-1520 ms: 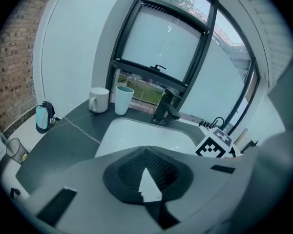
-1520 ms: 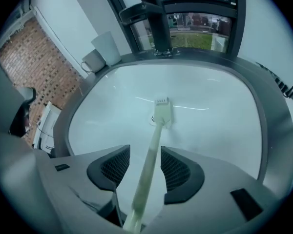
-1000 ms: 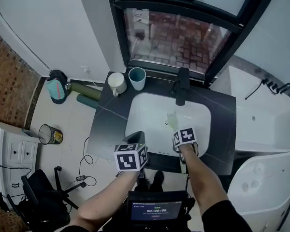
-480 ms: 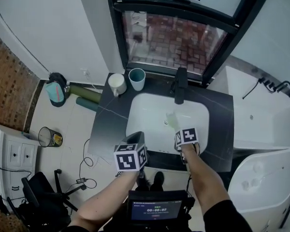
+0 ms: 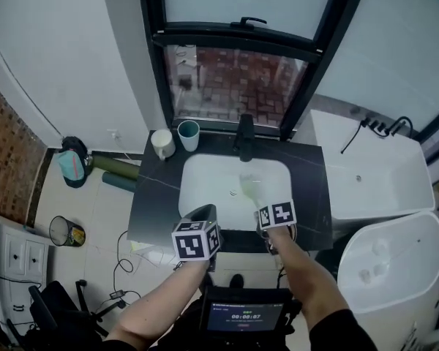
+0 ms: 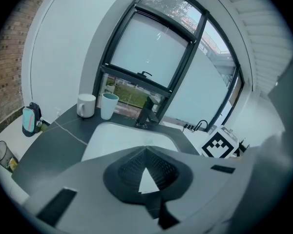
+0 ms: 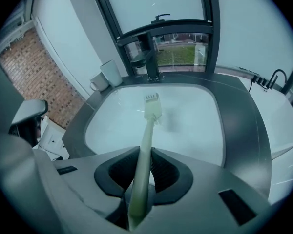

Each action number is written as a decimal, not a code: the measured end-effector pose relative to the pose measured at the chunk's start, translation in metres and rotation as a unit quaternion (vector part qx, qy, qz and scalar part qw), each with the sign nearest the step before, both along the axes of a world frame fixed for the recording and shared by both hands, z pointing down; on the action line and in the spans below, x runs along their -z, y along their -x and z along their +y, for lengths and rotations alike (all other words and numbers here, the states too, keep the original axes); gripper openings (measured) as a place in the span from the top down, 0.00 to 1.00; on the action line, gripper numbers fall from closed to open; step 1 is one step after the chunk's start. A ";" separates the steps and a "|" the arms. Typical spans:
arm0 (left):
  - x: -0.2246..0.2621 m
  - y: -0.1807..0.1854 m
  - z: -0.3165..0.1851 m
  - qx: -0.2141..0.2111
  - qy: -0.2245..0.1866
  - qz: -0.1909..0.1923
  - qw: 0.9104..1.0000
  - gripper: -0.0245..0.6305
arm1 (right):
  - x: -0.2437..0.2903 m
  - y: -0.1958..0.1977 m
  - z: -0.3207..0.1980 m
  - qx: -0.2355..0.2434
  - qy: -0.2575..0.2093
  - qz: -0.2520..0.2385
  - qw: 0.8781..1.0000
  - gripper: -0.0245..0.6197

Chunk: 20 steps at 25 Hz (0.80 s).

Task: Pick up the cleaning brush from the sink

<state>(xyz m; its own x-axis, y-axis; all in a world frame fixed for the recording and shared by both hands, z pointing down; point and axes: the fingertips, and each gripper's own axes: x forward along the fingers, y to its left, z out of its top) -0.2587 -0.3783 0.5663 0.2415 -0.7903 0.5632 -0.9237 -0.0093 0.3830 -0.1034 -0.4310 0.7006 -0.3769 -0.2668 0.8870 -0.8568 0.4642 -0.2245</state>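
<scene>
The pick-up step appears all but done. The right gripper (image 7: 140,155) has its jaws pinching the brush (image 7: 147,126) by its handle, and the bristle head juts out over the sink (image 7: 185,126), seemingly clear of the basin floor (a faint shadow lies beside it). The next move calls for a firm pinch and a steady lift that keeps well away from the tap (image 7: 149,57).

The bench (image 5: 150,196) is dark, smooth stone with pale veining. The sink is white, glossy and a rounded rectangle. The tap is black and square-edged. The brush is slim, pale green plastic with a short block of bristles.

The left gripper (image 6: 145,152) has its ribbed jaws pressed together, empty.
</scene>
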 end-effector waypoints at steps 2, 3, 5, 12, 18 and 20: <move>0.011 -0.014 0.014 -0.007 -0.007 0.000 1.000 0.98 | 0.018 -0.012 0.017 -0.002 -0.011 -0.013 1.000 0.86; 0.016 -0.022 0.021 -0.008 -0.010 -0.001 1.000 0.98 | 0.026 -0.020 0.024 -0.002 -0.017 -0.017 1.000 0.86; 0.025 -0.037 0.035 -0.003 -0.016 -0.004 1.000 0.98 | 0.041 -0.039 0.036 -0.004 -0.029 -0.029 0.999 0.86; 0.067 -0.125 0.088 0.016 -0.051 -0.018 0.998 0.98 | 0.091 -0.115 0.093 0.019 -0.066 -0.085 0.994 0.86; 0.093 -0.180 0.150 0.027 -0.083 -0.040 0.995 0.98 | 0.120 -0.159 0.151 0.033 -0.107 -0.130 0.985 0.86; 0.100 -0.188 0.166 0.025 -0.087 -0.044 0.995 0.98 | 0.130 -0.167 0.165 0.027 -0.116 -0.143 0.982 0.86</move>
